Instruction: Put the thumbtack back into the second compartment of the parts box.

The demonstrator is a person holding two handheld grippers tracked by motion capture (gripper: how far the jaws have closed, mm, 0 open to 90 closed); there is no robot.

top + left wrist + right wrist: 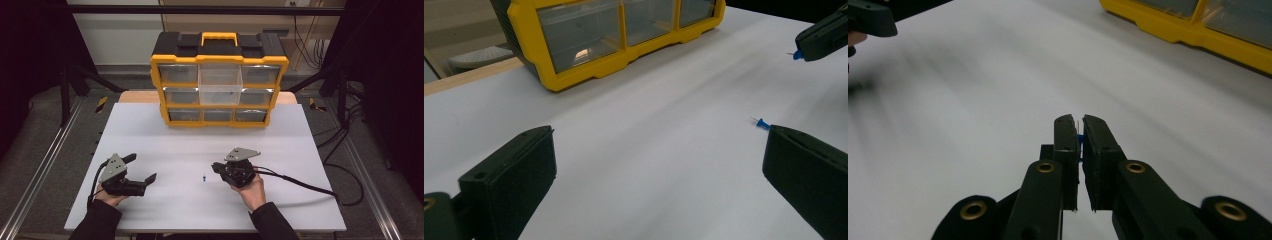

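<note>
Forearms enter at the worktop's (150, 130) near edge in the high view, where one blue pushpin (204, 178) lies between the grippers and a drawer stands open in the yellow organizer (219, 80) at the far edge. Left gripper (659, 165) view: fingers wide apart, idle. Right gripper (1080, 142) view: fingers clamped on a second pushpin (1080, 140), likely bound for that drawer; one remains.
</note>
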